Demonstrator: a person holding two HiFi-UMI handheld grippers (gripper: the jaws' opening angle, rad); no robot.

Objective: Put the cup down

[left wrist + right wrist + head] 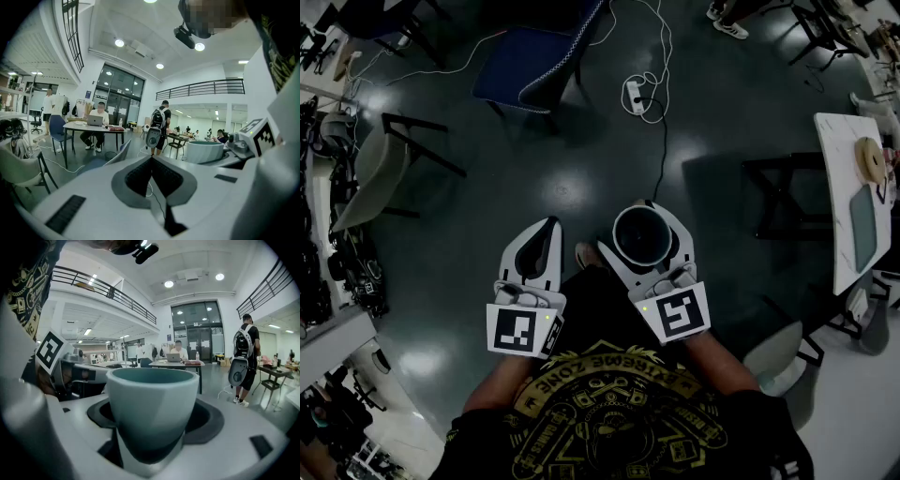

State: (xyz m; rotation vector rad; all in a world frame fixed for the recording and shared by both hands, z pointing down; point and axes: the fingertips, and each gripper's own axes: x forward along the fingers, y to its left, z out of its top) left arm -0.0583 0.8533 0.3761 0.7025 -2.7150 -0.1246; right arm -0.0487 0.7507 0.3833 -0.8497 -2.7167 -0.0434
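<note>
Above the dark floor (581,159) the right gripper (645,205) is clasping the upright cup (639,236) in wide jaws, the left gripper (547,225) hanging closed, empty; lowering it level before releasing seems wisest.

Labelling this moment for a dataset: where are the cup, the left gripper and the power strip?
cup (152,411), right gripper view, on its outer wall.
left gripper (551,225), head view, where its closed tips meet.
power strip (635,96), head view, on its white body.
</note>
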